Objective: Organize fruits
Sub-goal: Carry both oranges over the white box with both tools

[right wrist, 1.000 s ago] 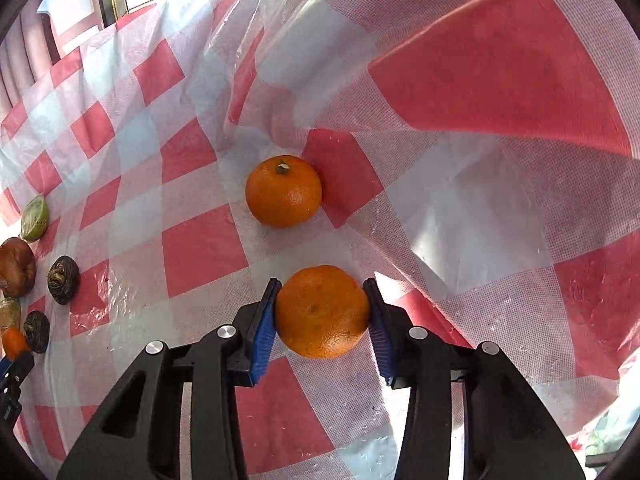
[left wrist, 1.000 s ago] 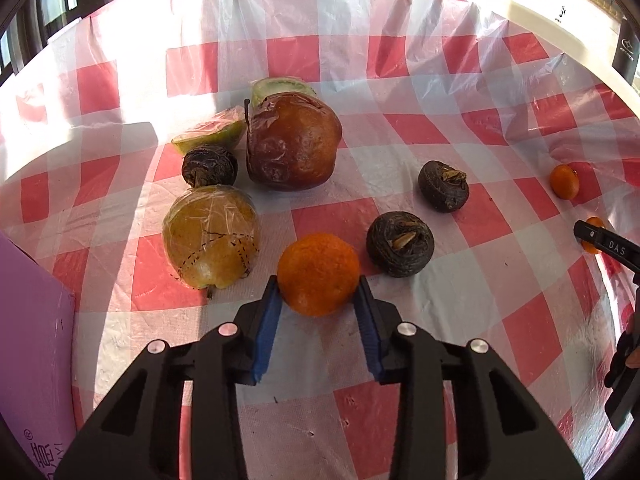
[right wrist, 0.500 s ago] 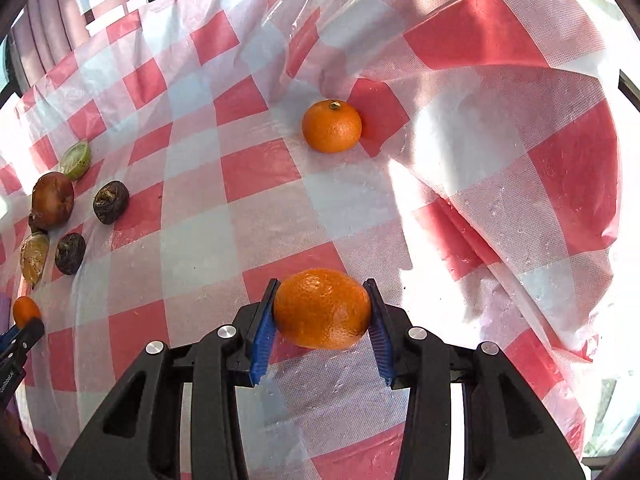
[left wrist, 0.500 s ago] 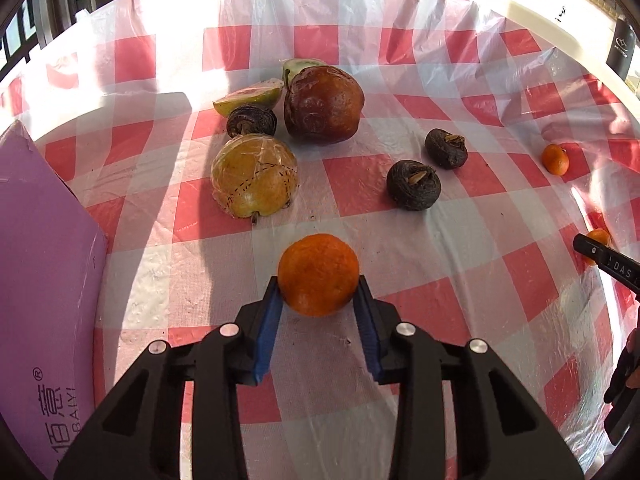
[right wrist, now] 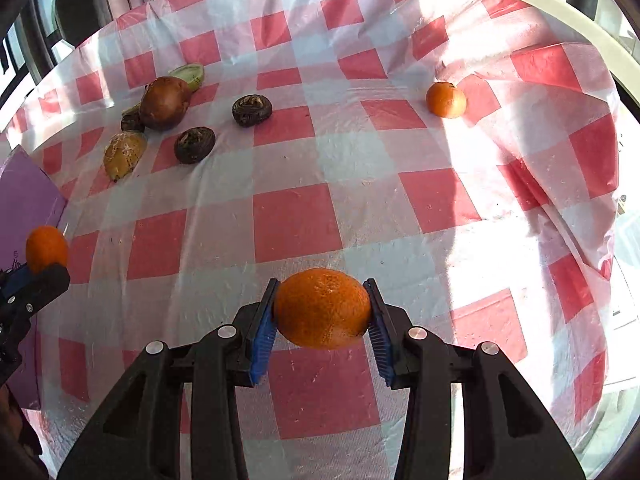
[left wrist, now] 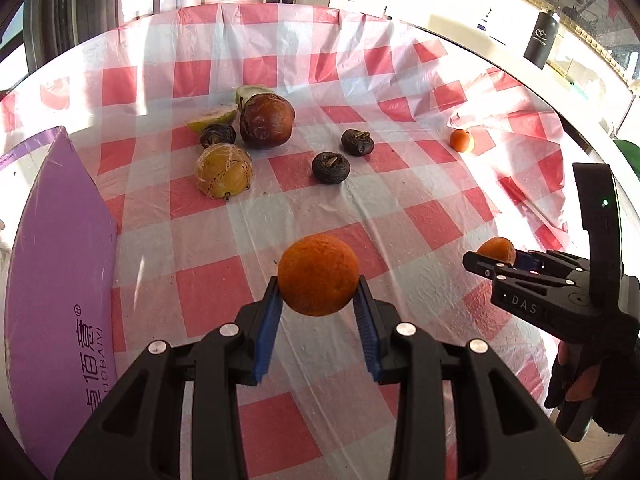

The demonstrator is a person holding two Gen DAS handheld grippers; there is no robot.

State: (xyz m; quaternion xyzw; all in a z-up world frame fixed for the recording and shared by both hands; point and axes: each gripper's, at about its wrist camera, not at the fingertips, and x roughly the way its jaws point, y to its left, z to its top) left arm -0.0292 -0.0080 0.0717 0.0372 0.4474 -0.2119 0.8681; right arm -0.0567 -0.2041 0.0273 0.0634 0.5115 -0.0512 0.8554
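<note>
1. we've got the left gripper (left wrist: 318,312) clamped on an orange (left wrist: 318,275), lower centre of the left wrist view, blue pads (left wrist: 267,334) pressed on both flanks, fruit clear of the checked cloth (left wrist: 360,208).
2. the right gripper (right wrist: 322,320) is clamped on a 2nd orange (right wrist: 322,307), lower centre of the right wrist view. it also shows at the right edge of the left view, a gloved hand (left wrist: 592,392) on the handle.
3. a 3rd orange (right wrist: 445,99) sits loose on the cloth, upper right of the right view, next to a raised fold.
4. the other fruit sits upper left: a brown round fruit (left wrist: 267,121), a wrapped yellow fruit (left wrist: 224,171), green wedges (left wrist: 211,117), 3 dark wrinkled ones (left wrist: 331,167).
5. a purple box (left wrist: 60,280) fills the left edge of the left view. we read it as a likely drop spot for the oranges, but that's a guess; we can't see any opening.
6. step in hand, as we read it: carrying both oranges to 1 place.
7. doing it well: keep both grips firm, since round peel can roll out between flat pads.
8. keep the 2 grippers apart on approach. they're near each other in both views, so we'd set down 1 at a time.
9. lower each orange until it rests on something before letting go, else it rolls.
10. steer clear of the upper left cluster; a nudge would scatter it.
</note>
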